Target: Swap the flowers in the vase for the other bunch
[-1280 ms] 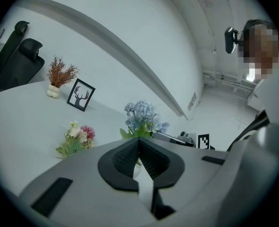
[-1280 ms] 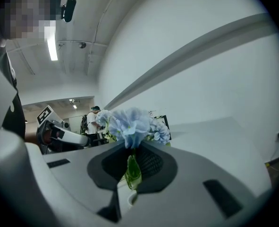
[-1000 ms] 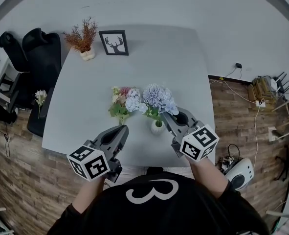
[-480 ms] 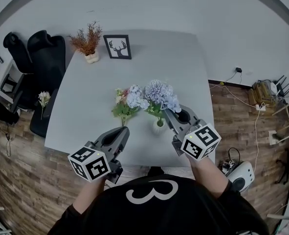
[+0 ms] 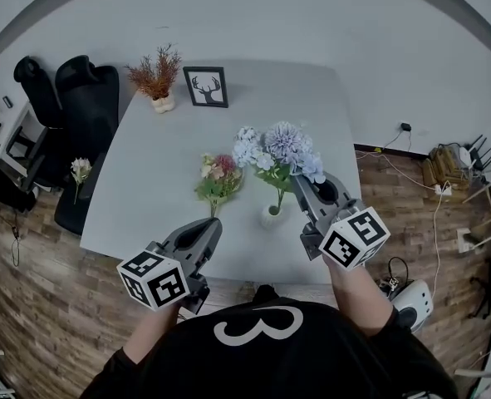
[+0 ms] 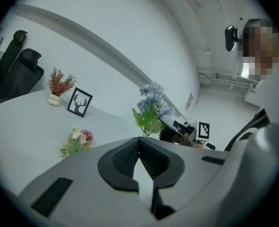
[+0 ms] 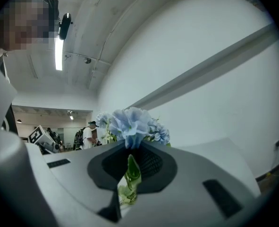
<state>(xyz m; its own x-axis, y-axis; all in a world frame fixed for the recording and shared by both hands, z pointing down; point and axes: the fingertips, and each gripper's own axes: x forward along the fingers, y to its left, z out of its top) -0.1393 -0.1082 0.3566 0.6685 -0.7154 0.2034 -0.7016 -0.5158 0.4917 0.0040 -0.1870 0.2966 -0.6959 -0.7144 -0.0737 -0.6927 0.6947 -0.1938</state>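
My right gripper point(image 5: 300, 193) is shut on the green stem of the blue flower bunch point(image 5: 280, 150), which it holds upright above the small white vase point(image 5: 271, 217). The stem's lower end hangs at the vase's mouth; whether it is clear of it I cannot tell. In the right gripper view the stem point(image 7: 131, 173) sits pinched between the jaws, with the blue heads point(image 7: 131, 122) just beyond. The other bunch point(image 5: 218, 178), pink and white with green leaves, lies on the grey table point(image 5: 162, 189), left of the vase. My left gripper point(image 5: 203, 232) is shut and empty, near the table's front edge, short of that bunch point(image 6: 78, 141).
A framed deer picture point(image 5: 206, 86) and a dried red plant in a small pot point(image 5: 155, 75) stand at the table's far left corner. Black office chairs point(image 5: 71, 110) are to the left, one with a white flower point(image 5: 81, 171). Cables point(image 5: 444, 160) lie on the floor at right.
My right gripper has risen with the blue bunch, drawing its stem up out of the vase, which now shows below it. The left gripper has moved only slightly.
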